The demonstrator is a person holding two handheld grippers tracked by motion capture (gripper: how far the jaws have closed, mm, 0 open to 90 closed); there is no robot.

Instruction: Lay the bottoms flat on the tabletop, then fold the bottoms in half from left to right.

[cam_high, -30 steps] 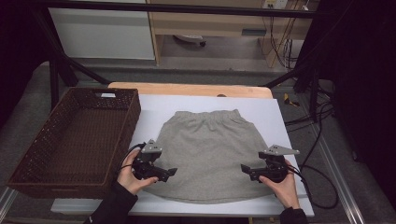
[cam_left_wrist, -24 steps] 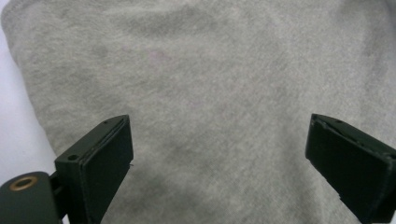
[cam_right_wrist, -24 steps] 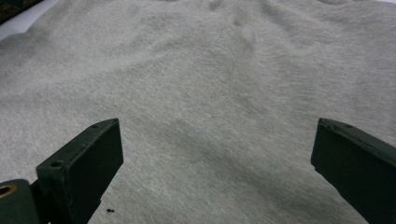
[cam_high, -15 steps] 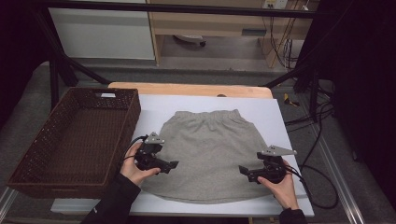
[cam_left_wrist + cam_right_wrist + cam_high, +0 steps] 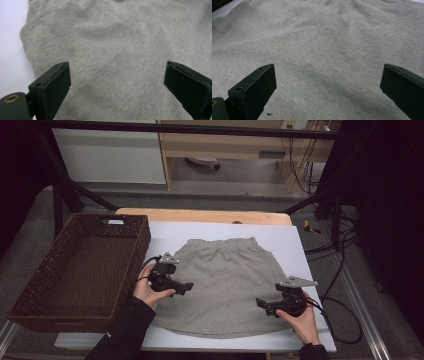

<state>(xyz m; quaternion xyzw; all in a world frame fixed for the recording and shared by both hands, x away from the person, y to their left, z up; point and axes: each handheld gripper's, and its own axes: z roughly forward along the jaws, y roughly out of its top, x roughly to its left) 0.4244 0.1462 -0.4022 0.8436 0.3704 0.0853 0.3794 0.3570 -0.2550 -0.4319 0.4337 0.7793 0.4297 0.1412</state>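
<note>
A grey fleece skirt (image 5: 225, 280) lies flat on the white table top (image 5: 290, 245), waistband at the far side. My left gripper (image 5: 187, 287) hovers over the skirt's left side, jaws wide apart and pointing right. In the left gripper view the grey fabric (image 5: 117, 50) spreads between the jaws of the left gripper (image 5: 117, 90), with the skirt's edge and white table at the left. My right gripper (image 5: 260, 304) is over the skirt's lower right part, pointing left. Its own view shows the right gripper (image 5: 327, 92) open above plain fabric (image 5: 324, 45).
A brown wicker basket (image 5: 50, 290) stands empty at the table's left. A wooden strip (image 5: 200, 215) borders the table's far edge. Cables (image 5: 340, 305) trail over the right side. Black frame posts (image 5: 60, 190) rise at the back corners.
My left gripper has moved away from the near hem, farther up and slightly right over the skirt's left side. The right gripper has barely shifted.
</note>
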